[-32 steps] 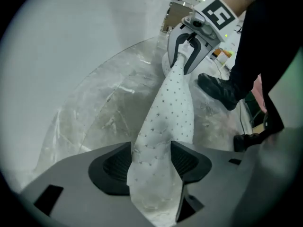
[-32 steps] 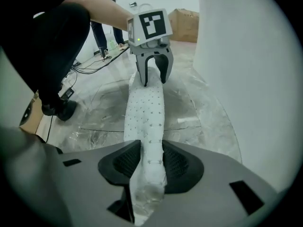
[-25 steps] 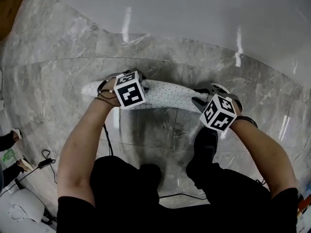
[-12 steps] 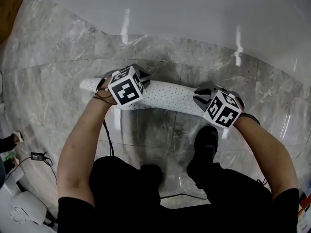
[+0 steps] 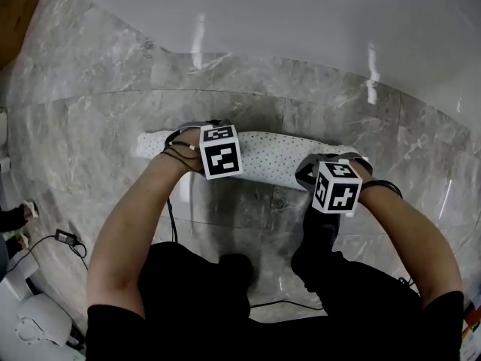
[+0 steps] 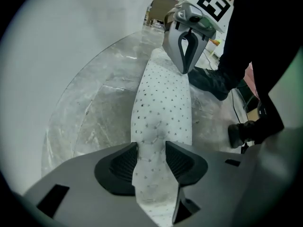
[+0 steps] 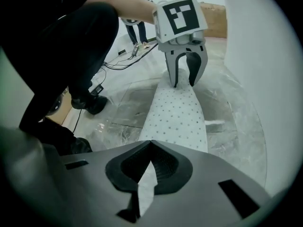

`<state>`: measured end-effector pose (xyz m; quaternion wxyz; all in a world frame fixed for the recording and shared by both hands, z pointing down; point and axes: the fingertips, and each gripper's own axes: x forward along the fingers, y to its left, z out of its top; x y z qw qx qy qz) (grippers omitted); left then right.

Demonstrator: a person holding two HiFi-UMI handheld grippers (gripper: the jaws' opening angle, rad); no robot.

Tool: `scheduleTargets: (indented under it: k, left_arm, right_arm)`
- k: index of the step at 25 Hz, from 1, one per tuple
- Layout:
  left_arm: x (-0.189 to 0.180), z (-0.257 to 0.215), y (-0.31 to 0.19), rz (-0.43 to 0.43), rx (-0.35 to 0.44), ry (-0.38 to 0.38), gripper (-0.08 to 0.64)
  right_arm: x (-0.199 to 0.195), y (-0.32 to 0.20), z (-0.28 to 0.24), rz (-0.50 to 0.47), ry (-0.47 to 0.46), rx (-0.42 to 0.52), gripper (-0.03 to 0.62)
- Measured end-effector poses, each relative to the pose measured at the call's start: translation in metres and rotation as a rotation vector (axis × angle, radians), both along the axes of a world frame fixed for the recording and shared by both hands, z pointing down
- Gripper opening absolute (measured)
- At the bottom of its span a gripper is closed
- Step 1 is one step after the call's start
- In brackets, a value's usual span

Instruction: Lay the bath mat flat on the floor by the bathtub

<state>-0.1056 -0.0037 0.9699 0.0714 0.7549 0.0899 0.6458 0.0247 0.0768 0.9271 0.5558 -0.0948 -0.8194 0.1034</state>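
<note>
The white dotted bath mat (image 5: 274, 156) lies as a long bunched strip on the grey marble floor, in front of the white bathtub (image 5: 301, 13). My left gripper (image 5: 197, 128) straddles the strip near its left end. Its jaws are opening, and the mat (image 6: 163, 108) runs loosely between the pads. In the right gripper view the left gripper (image 7: 184, 82) shows spread fingers over the strip's far end. My right gripper (image 5: 307, 170) is at the right end, shut on a thin fold of the mat (image 7: 177, 112). From the left gripper view the right gripper (image 6: 185, 67) stands closed on the far end.
The person's black shoes (image 5: 319, 232) stand just behind the strip. Cables (image 5: 60, 239) and a white device (image 5: 34, 318) lie at the left. A wooden patch (image 5: 15, 6) shows at the top left corner. The tub's curved wall bounds the far side.
The left gripper has slid right along the strip and its jaws have spread. The right gripper has closed down on the mat's fold and drawn slightly nearer to the person.
</note>
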Motion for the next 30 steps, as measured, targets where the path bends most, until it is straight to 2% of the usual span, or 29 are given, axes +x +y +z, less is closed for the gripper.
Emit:
scheduleTargets:
  k: [1,3,4,5,7,10,12,14,15,17,20,23,24,25,27,30]
  left_arm:
    - [0.0,-0.001,0.001,0.007,0.003,-0.002,0.198]
    - [-0.001,-0.004,0.002,0.014,0.012,0.001,0.181]
    - [-0.001,-0.005,0.003,0.017,0.02,0.005,0.179]
    - [-0.002,-0.006,0.003,0.021,0.03,0.009,0.176]
    - [-0.003,-0.009,0.003,0.03,0.056,0.018,0.173]
    - [-0.004,-0.013,0.003,0.041,0.103,0.036,0.162]
    - [-0.004,-0.017,0.002,0.036,0.119,0.051,0.156]
    - [-0.004,-0.019,0.002,0.028,0.12,0.061,0.156]
    - [-0.005,-0.02,0.002,0.028,0.121,0.062,0.156]
    - [-0.006,-0.021,0.001,0.037,0.134,0.062,0.16]
    - [-0.005,-0.025,-0.004,0.041,0.161,0.067,0.162]
    - [-0.005,-0.034,-0.024,0.021,0.24,0.072,0.161]
    - [-0.005,-0.038,-0.037,0.009,0.298,0.073,0.045]
    - [-0.007,-0.042,-0.049,-0.003,0.356,0.074,0.011]
    - [-0.01,-0.05,-0.069,-0.046,0.424,0.081,0.021]
    - [-0.015,-0.058,-0.085,-0.175,0.433,0.114,0.165]
  right_arm:
    - [-0.003,-0.005,-0.003,0.009,-0.015,0.021,0.015]
    - [-0.008,-0.032,-0.012,0.11,-0.059,0.058,0.019]
    - [-0.008,-0.049,-0.014,0.187,-0.073,0.066,0.088]
    - [-0.005,-0.065,-0.014,0.266,-0.072,0.058,0.205]
    - [0.008,-0.083,-0.004,0.391,-0.029,-0.017,0.28]
    - [0.031,-0.074,0.018,0.473,0.083,-0.185,0.321]
    - [0.042,-0.063,0.029,0.479,0.138,-0.248,0.319]
    - [0.045,-0.06,0.033,0.474,0.158,-0.255,0.299]
    - [0.045,-0.06,0.031,0.464,0.16,-0.247,0.253]
    - [0.045,-0.062,0.026,0.434,0.154,-0.224,0.214]
    - [0.046,-0.073,0.018,0.415,0.116,-0.172,0.091]
    - [0.047,-0.091,0.007,0.431,0.082,-0.105,0.068]
    - [0.048,-0.098,0.005,0.439,0.08,-0.08,0.064]
    - [0.05,-0.105,0.004,0.449,0.083,-0.056,0.06]
    - [0.053,-0.119,0.003,0.468,0.1,-0.006,0.058]
    - [0.059,-0.136,0.006,0.474,0.133,0.083,0.058]
